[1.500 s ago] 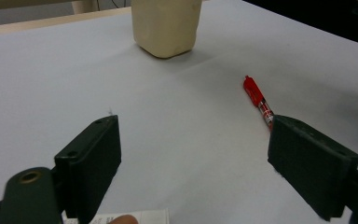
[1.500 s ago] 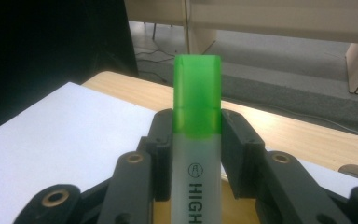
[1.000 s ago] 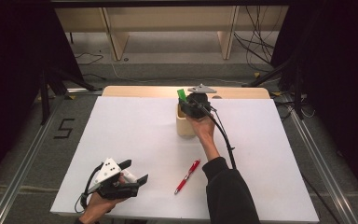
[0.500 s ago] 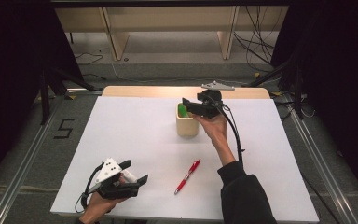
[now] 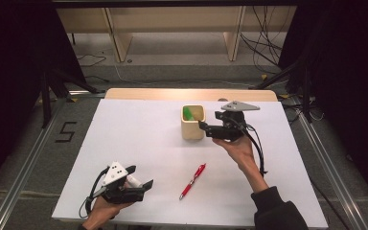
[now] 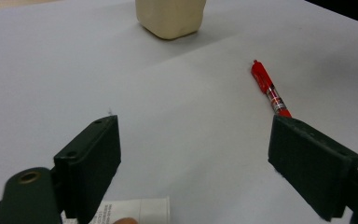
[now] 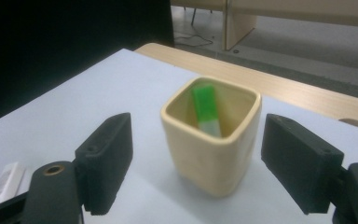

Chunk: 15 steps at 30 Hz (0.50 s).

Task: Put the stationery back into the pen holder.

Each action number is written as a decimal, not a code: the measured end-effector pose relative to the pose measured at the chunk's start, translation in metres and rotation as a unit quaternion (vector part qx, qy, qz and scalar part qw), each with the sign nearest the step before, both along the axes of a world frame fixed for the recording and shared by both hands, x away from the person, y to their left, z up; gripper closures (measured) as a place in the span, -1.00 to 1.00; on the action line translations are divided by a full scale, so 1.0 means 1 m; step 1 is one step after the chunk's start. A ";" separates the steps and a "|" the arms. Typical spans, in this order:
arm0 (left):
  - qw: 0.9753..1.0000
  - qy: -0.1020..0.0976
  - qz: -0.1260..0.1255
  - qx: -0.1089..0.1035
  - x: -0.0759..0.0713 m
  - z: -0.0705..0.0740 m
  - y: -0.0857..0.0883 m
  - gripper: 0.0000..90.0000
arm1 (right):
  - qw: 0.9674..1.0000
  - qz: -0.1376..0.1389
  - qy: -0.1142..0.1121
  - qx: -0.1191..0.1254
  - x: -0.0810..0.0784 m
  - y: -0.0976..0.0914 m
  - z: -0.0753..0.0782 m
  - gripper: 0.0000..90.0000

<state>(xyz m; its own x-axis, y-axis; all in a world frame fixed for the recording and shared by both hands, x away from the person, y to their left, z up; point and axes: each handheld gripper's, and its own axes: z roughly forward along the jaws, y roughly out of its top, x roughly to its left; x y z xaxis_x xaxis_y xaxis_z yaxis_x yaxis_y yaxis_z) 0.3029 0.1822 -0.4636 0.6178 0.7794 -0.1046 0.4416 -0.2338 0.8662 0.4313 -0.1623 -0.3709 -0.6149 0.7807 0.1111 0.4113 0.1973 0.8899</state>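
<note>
A cream square cup (image 5: 192, 122) stands on the white counter (image 5: 139, 139) just in front of the right tongs (image 5: 209, 128). A green stick (image 7: 206, 109) leans inside it (what kind, I cannot tell). A red pen (image 5: 192, 181) lies flat, ahead and to the right of the left tongs (image 5: 142, 178). A white labelled tube (image 5: 133, 181) lies right beside those. A "5" (image 5: 67, 132) marks the floor, well to their left.
</note>
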 end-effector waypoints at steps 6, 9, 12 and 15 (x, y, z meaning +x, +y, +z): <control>1.000 0.011 0.000 0.013 0.001 0.001 -0.008 -0.64 | 1.000 0.004 -0.008 -0.009 -0.031 -0.014 -0.015 -0.44; 1.000 0.016 -0.004 0.020 0.001 0.001 -0.013 -0.64 | 1.000 0.004 -0.009 -0.008 -0.045 -0.025 -0.021 -0.44; 0.999 0.020 -0.008 0.026 0.002 0.003 -0.019 -0.64 | 1.000 0.000 -0.009 -0.009 -0.058 -0.035 -0.030 -0.44; 0.999 0.031 -0.009 0.028 0.005 0.005 -0.028 -0.62 | 1.000 -0.004 -0.007 -0.017 -0.068 -0.044 -0.040 -0.43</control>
<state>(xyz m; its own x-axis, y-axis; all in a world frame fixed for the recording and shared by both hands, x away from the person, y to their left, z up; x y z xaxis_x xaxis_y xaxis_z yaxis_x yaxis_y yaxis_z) 0.3074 0.1538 -0.4586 0.6256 0.7736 -0.1005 0.4898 -0.2892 0.8225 0.3631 -0.2064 -0.4110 -0.6106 0.7883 0.0758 0.4002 0.2246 0.8885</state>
